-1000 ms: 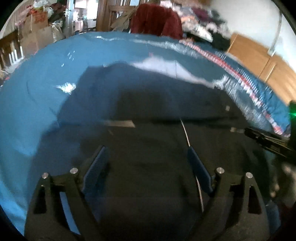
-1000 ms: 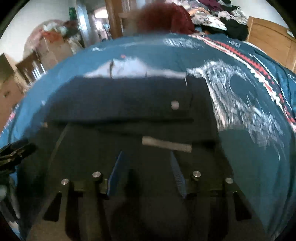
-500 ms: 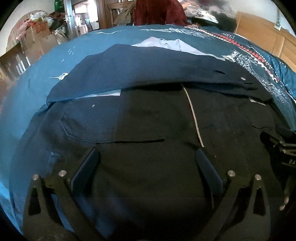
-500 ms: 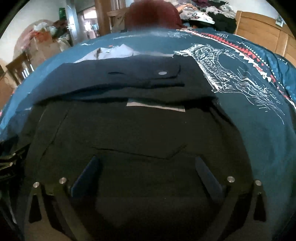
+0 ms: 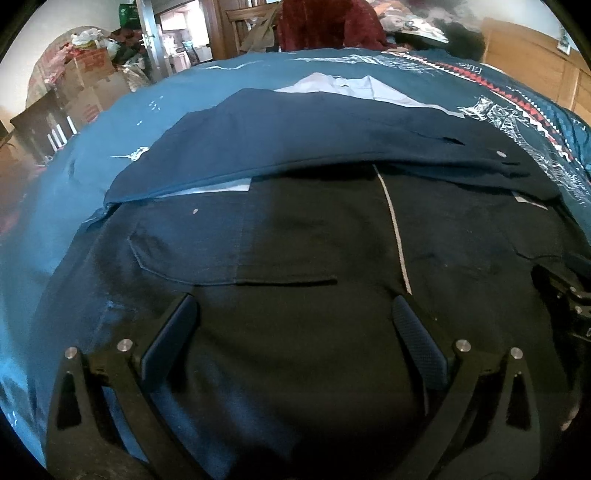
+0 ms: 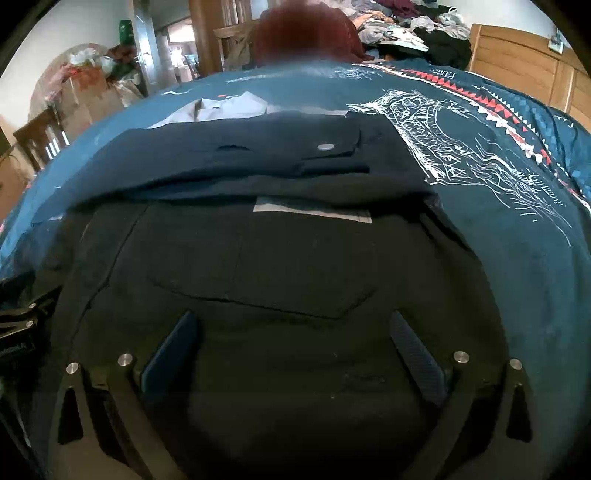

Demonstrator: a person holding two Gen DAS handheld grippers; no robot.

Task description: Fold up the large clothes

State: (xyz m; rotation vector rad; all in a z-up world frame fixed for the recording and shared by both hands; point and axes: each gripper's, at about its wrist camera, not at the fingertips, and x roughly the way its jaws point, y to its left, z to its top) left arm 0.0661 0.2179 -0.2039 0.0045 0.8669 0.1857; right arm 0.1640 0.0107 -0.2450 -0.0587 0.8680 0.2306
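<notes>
A large dark navy jacket [image 5: 295, 236] lies flat on a teal bedspread [image 5: 92, 140], its far part folded over toward me as a blue band [image 5: 295, 144]. A chest pocket [image 5: 207, 254] and a pale zip line [image 5: 397, 229] show. My left gripper [image 5: 293, 306] hovers open just over the near cloth, nothing between its fingers. In the right wrist view the same jacket [image 6: 280, 258] shows a snap button [image 6: 325, 147] and a grey label strip [image 6: 312, 209]. My right gripper [image 6: 293, 325] is open over it too.
A pale grey shirt [image 5: 343, 86] lies beyond the jacket. The bedspread [image 6: 498, 166] carries a white dragon print [image 6: 443, 136] and red trim. A dark red garment [image 5: 328, 26] hangs on a chair behind. Boxes [image 5: 88, 85] at left, wooden headboard [image 6: 517, 59] at right.
Both grippers widened from narrower to fully open and settled after a blurred motion. The jacket's folded band now lies still; the views have drawn slightly back.
</notes>
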